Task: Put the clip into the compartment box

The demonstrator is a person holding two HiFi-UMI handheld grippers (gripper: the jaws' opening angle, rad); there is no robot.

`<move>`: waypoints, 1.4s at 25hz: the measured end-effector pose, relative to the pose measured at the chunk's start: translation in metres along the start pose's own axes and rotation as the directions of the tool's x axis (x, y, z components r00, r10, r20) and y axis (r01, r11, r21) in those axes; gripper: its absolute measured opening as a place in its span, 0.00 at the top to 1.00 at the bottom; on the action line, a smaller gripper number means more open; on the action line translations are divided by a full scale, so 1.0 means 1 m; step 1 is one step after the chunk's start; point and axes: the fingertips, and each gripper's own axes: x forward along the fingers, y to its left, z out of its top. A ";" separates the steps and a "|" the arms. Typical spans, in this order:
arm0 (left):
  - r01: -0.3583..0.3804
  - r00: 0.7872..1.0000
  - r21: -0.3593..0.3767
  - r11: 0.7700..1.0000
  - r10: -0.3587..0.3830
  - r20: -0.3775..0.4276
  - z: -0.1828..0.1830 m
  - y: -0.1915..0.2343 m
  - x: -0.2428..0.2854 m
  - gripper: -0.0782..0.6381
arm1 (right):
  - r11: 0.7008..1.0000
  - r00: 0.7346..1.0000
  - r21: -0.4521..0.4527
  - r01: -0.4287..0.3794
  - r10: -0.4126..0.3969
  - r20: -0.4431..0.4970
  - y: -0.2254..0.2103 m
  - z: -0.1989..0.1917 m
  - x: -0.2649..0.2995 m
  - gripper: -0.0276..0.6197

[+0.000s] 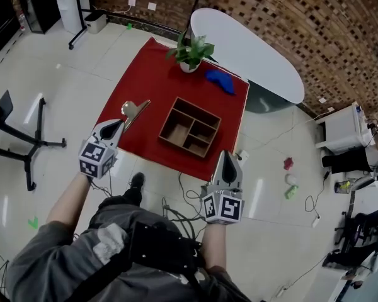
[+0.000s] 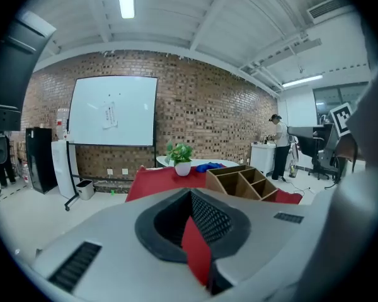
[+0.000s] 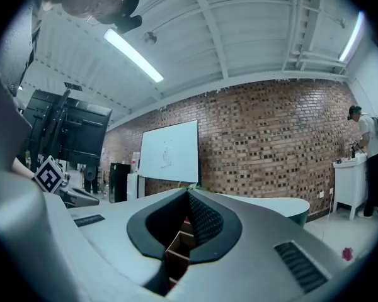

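A wooden compartment box (image 1: 169, 119) stands in the middle of a red cloth (image 1: 151, 74); its compartments look empty. A shiny beige clip (image 1: 134, 109) lies at the cloth's left edge, just past the tip of my left gripper (image 1: 121, 123). That gripper is shut with nothing in it; only red cloth shows through its slit (image 2: 192, 231), and the box (image 2: 242, 181) is ahead to its right. My right gripper (image 1: 227, 153) hovers off the cloth's near edge, in front of the box. It is shut and empty, with the box (image 3: 176, 257) seen through its slit.
A potted plant (image 1: 190, 52) and a blue object (image 1: 219, 80) sit at the cloth's far end. Behind is a white oval table (image 1: 252, 49). A chair base (image 1: 19, 137) is at left, cables (image 1: 183, 200) on the floor. A person (image 2: 280, 146) stands far right.
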 end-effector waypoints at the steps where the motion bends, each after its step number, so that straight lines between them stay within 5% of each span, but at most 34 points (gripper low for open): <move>1: 0.012 1.000 -0.001 1.000 -0.012 -0.023 -0.005 0.010 0.014 0.84 | 1.000 1.000 0.001 0.008 -0.008 0.000 0.000 -0.002 0.013 0.92; 2: 0.025 0.999 0.000 1.000 -0.025 -0.049 -0.011 0.020 0.028 0.83 | 1.000 1.000 0.000 0.016 -0.016 -0.002 0.001 -0.004 0.026 0.92; 4: 0.040 0.994 0.003 0.999 -0.040 -0.101 -0.021 0.041 0.056 0.60 | 1.000 1.000 -0.006 0.027 -0.027 -0.010 0.005 -0.007 0.052 0.92; 11: 0.054 0.958 0.014 0.998 -0.048 -0.283 -0.044 0.101 0.127 0.59 | 0.998 0.998 -0.008 0.057 -0.057 -0.040 0.008 -0.013 0.118 0.92; 17: 0.156 0.880 -0.107 0.982 -0.187 -0.437 -0.074 0.114 0.158 0.56 | 0.993 0.993 -0.022 0.114 -0.115 -0.023 0.001 -0.014 0.149 0.92; 25: 0.268 0.792 -0.190 0.944 -0.329 -0.515 -0.084 0.111 0.180 0.68 | 0.992 0.991 -0.005 0.129 -0.129 -0.047 0.000 -0.027 0.182 0.92; 28: 0.281 0.762 -0.286 0.916 -0.394 -0.514 -0.086 0.109 0.183 0.71 | 0.991 0.989 0.000 0.136 -0.135 -0.054 0.000 -0.031 0.183 0.92; 32: 0.280 0.759 -0.403 0.871 -0.458 -0.463 -0.081 0.105 0.183 0.78 | 0.990 0.988 0.010 0.143 -0.142 -0.056 -0.003 -0.036 0.180 0.92; 35: 0.293 0.768 -0.417 0.860 -0.472 -0.434 -0.070 0.092 0.181 0.84 | 0.989 0.988 0.021 0.149 -0.147 -0.053 -0.012 -0.033 0.175 0.92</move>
